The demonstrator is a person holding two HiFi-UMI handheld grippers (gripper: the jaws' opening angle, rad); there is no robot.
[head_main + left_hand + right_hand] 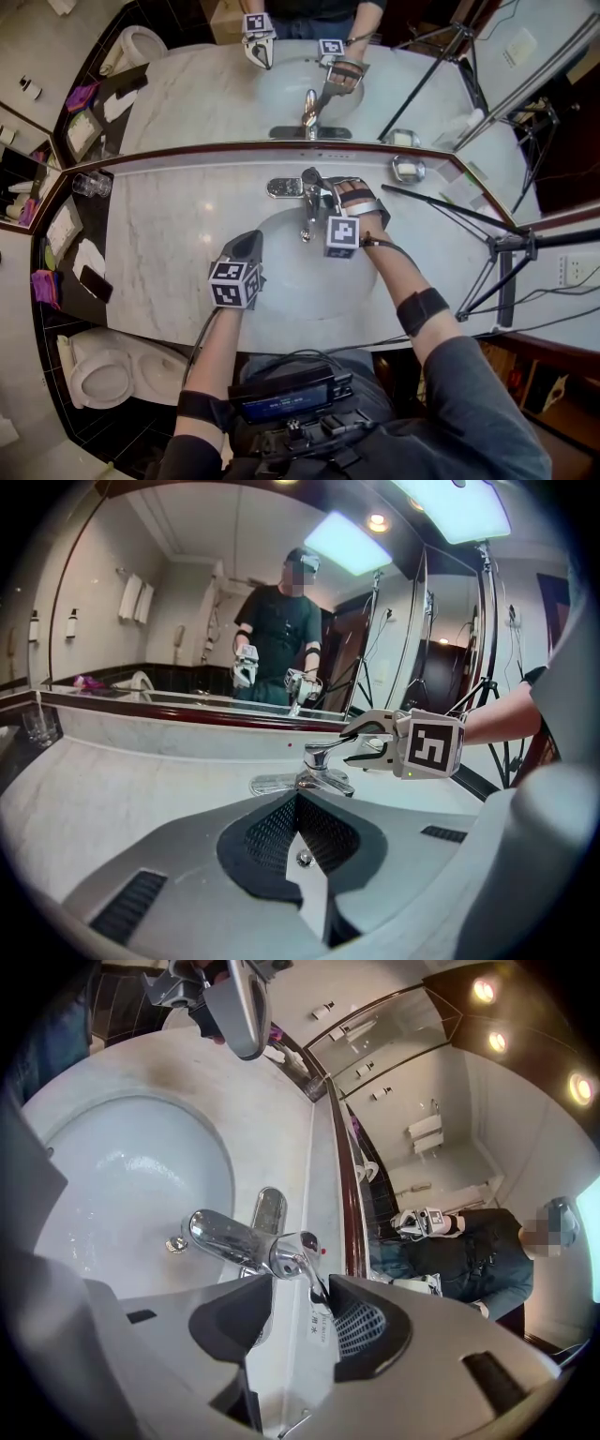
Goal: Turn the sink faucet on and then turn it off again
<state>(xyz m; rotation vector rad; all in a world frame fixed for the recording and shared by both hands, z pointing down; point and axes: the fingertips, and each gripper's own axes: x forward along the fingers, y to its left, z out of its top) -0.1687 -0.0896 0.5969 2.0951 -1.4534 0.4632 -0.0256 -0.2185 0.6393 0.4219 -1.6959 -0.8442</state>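
Note:
The chrome faucet (309, 192) stands at the back of the white basin (281, 291) in the marble counter. Its spout (220, 1234) reaches over the bowl, and no stream shows beneath it. My right gripper (326, 195) is at the faucet with its jaws open. The tip of the lever handle (311, 1274) lies between them, and the pads are not pressed on it. In the left gripper view the right gripper (356, 744) has one finger above and one below the handle (323, 752). My left gripper (251, 240) hovers over the basin's left side, shut (298, 799) and holding nothing.
A wall mirror (309, 84) runs behind the counter and reflects both grippers. Glass tumblers (91, 185) stand at the back left, and a small metal dish (408, 170) at the back right. A tripod (497, 253) stands to the right, and a toilet (98, 375) sits low on the left.

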